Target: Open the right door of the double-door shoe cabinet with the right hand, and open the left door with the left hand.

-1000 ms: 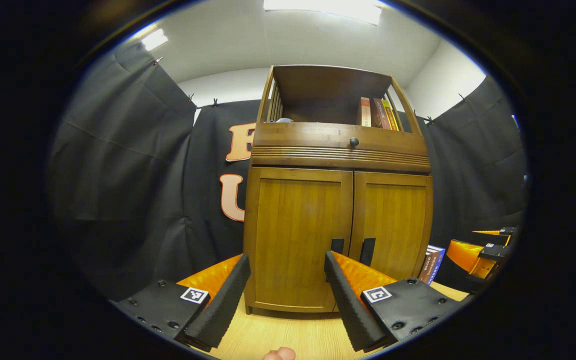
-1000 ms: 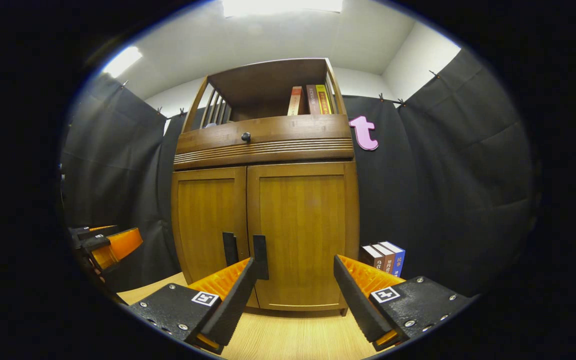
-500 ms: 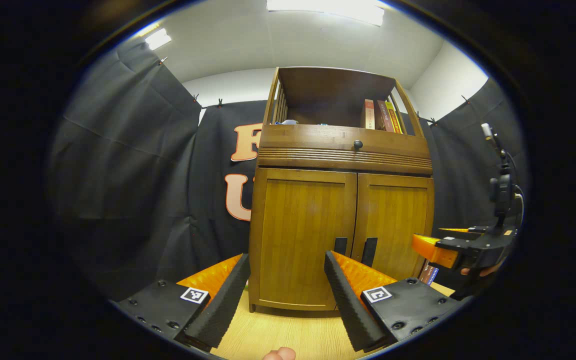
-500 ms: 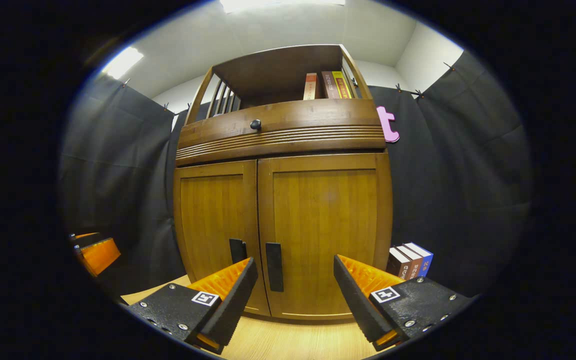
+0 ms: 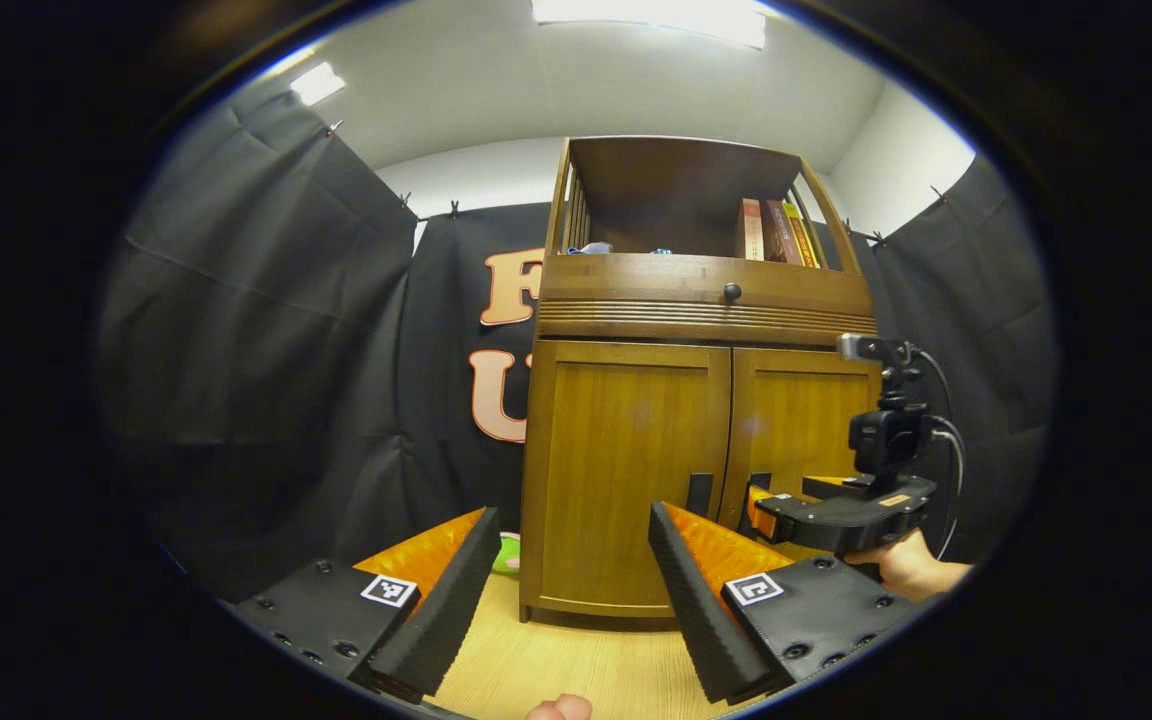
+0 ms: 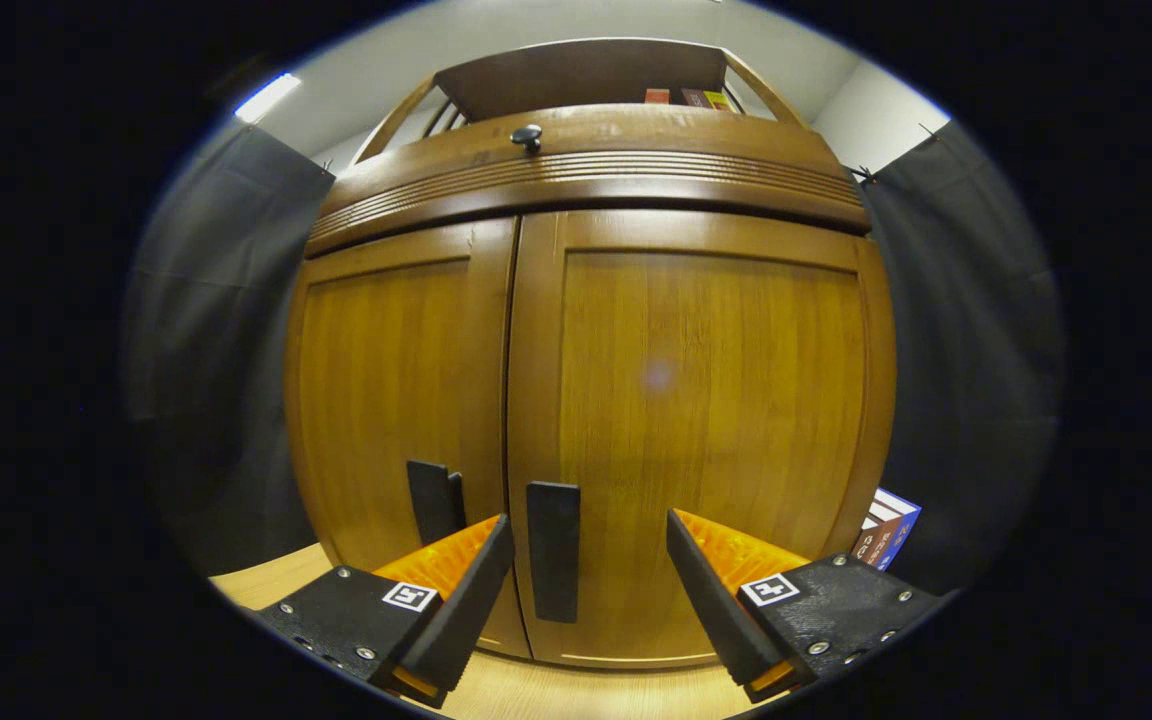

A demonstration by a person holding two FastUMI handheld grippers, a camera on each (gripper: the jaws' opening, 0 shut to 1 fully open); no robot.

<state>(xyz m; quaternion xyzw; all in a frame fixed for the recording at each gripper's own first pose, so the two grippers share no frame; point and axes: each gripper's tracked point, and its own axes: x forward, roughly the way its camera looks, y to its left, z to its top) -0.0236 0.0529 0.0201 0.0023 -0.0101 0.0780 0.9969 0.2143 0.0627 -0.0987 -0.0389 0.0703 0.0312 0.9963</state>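
The wooden shoe cabinet (image 5: 701,440) stands with both lower doors closed. In the right gripper view I am close to the right door (image 6: 706,400). Its dark vertical handle (image 6: 553,550) lies between my right gripper's (image 6: 590,525) open fingers, nearer the left finger, and nothing is pinched. The left door's handle (image 6: 431,500) sits just to the left. In the left gripper view my left gripper (image 5: 572,515) is open and empty, well short of the left door (image 5: 626,470). The right gripper (image 5: 761,505), held by a hand (image 5: 911,570), reaches the handles from the right.
A drawer with a round knob (image 5: 732,292) tops the doors, and books (image 5: 776,232) stand on the open shelf above. More books (image 6: 886,530) stand at the cabinet's right foot, and a small green thing (image 5: 506,552) lies at its left foot. Light wood surface (image 5: 576,665) lies underneath.
My right gripper has moved forward, close to the right door, so its handle now sits between the fingers. The left gripper has drawn slightly away from the cabinet. Both doors stay closed.
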